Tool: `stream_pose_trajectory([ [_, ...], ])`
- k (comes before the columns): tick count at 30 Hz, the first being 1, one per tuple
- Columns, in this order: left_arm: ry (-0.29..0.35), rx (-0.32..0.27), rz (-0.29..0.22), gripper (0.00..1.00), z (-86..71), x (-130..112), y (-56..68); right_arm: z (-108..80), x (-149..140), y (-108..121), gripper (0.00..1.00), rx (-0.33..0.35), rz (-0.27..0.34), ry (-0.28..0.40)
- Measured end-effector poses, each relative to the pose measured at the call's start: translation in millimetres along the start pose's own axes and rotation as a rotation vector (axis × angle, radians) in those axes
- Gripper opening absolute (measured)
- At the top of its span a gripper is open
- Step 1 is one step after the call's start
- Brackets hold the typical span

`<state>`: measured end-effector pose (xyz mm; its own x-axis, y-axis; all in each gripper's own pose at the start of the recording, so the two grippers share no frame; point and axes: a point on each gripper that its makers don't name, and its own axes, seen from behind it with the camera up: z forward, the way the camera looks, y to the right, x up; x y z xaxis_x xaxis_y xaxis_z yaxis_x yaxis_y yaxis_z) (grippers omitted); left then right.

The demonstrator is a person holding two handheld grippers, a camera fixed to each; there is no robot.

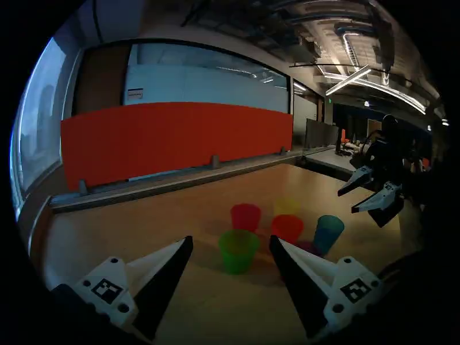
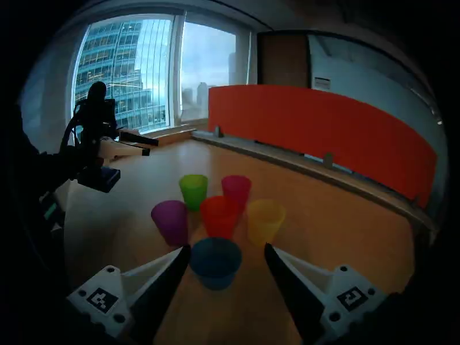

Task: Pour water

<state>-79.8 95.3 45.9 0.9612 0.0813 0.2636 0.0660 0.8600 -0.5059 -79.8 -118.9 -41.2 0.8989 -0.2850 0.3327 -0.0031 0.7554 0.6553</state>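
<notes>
The left gripper has its two fingers spread wide and holds nothing. A see-through green plastic cup stands right in front of the gap, and I see no finger touching it. I think the fingers are spread that wide so the cup can fit between them.

Six little cups stand upright in a tight bunch near the middle of the wooden tabletop, well away from its edges. In the right gripper view, from left to right, they are a purple plastic cup, the green one, an orange-red plastic cup, a pink plastic cup and a yellow plastic cup. A blue plastic cup stands at the front, nearest the camera. They are likely put close together so water only needs a short trip from one cup to the next. I cannot tell which cup has water in it.

The right gripper is wide open too, and empty. The blue cup sits just in front of its fingertips, not squeezed. Each gripper faces the cup on its own side of the bunch, I think so the two don't bump.

A long orange panel stands along the far edge of the tabletop.
</notes>
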Motion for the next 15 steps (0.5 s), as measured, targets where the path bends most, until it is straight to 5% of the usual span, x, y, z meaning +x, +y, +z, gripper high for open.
stream_pose_trajectory([
  [15, -0.047, 0.004, -0.003, 0.99, 12.5, -27, -1.2, 26.8, -42, -15, 0.99, 0.034, -0.006, -0.092],
])
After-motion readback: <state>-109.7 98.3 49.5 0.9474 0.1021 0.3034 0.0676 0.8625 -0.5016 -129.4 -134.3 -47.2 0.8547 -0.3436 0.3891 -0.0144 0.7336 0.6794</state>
